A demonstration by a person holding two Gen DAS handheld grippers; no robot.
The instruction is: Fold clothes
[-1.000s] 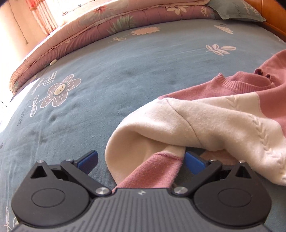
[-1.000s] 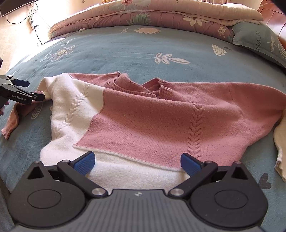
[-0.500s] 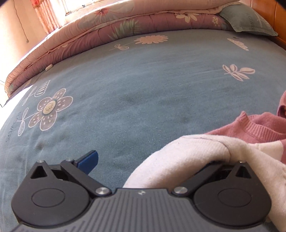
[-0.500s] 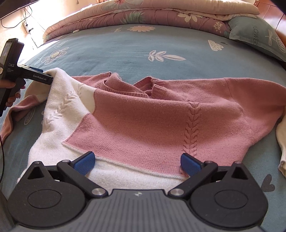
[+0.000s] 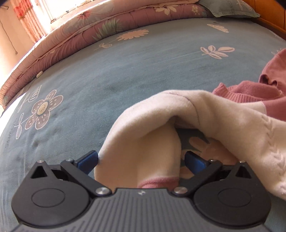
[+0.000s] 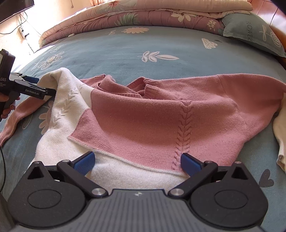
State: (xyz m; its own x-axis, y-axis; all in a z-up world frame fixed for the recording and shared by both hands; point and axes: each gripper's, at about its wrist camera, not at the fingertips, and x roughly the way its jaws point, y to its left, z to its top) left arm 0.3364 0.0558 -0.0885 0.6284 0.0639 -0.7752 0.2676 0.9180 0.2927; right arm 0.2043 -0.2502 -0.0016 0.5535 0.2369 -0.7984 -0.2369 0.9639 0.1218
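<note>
Since half a second earlier your left gripper (image 5: 141, 159) dropped back, fingers apart around the sweater (image 6: 143, 117) sleeve (image 5: 141, 149), while your right gripper (image 6: 136, 161) hovered spread over its hem on the bed (image 6: 125, 51).

Sunlit window (image 5: 53, 9), red curtain (image 5: 25, 19); blue floral bedsheet (image 6: 125, 48), folded quilt (image 6: 143, 12).

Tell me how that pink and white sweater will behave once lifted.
The sweater looks floppy: its white shoulder droops around the left gripper. Probably light. The fuzzy knit should grip, not slip.
</note>
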